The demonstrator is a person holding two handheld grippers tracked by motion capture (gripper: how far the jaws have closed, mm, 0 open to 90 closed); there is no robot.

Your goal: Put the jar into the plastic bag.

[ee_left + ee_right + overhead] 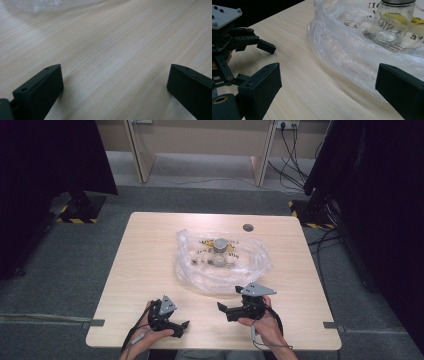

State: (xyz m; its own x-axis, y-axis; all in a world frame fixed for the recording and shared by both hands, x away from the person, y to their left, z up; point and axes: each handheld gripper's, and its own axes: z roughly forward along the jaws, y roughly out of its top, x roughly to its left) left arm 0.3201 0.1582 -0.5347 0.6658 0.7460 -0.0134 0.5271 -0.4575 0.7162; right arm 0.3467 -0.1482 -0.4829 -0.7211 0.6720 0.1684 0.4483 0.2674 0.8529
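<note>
The bag (352, 47) hides part of my jar (394, 22). My left claw (115, 87) and right claw (329, 87) rest low, both wide open, empty.

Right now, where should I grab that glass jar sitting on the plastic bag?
Grip the glass jar around its straight sides just below the metal lid, coming level from the near side with the right gripper. It stands upright, so the walls look easiest to pinch.

Counter (294, 75): pale matt wood grain. Bag (342, 50): clear, glossy, crinkled plastic. Jar (393, 22): smooth transparent glass, metal lid (220, 242). Fingers (259, 87): matt black plastic.
</note>
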